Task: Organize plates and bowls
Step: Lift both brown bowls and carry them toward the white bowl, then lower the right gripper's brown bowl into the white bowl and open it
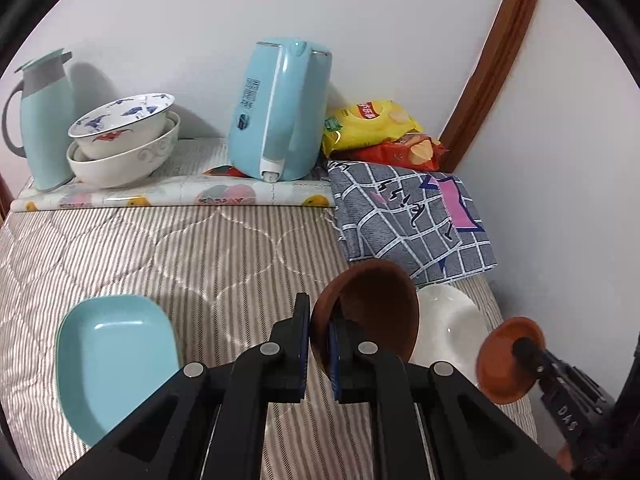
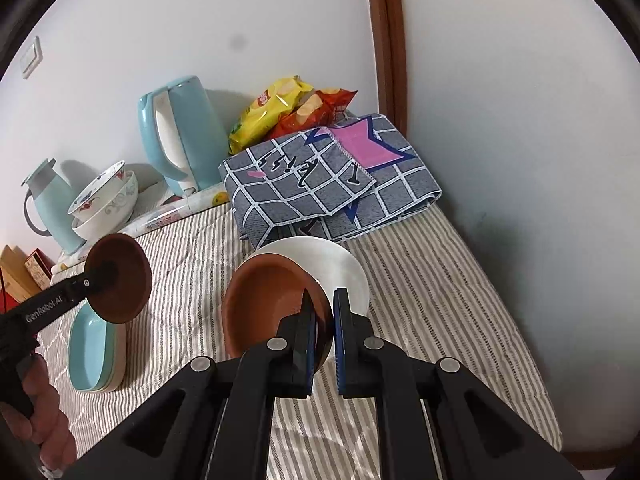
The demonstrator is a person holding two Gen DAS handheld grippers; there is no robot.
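Two brown dishes in hand, one per gripper, carried over the striped quilt.

Left gripper (image 1: 319, 344) clamped on brown bowl (image 1: 372, 308); right gripper (image 2: 324, 332) clamped on brown saucer (image 2: 264, 304), above white plate (image 2: 340, 268). Step: sorting like with like, likely; next calls for lowering one onto a stack. Lower left: blue plates (image 1: 112, 360), seemingly two. Upper left: two patterned bowls (image 1: 124, 140), nested.

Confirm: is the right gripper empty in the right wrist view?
No, the right gripper is clamped on the rim of a brown dish, held over the white plate.
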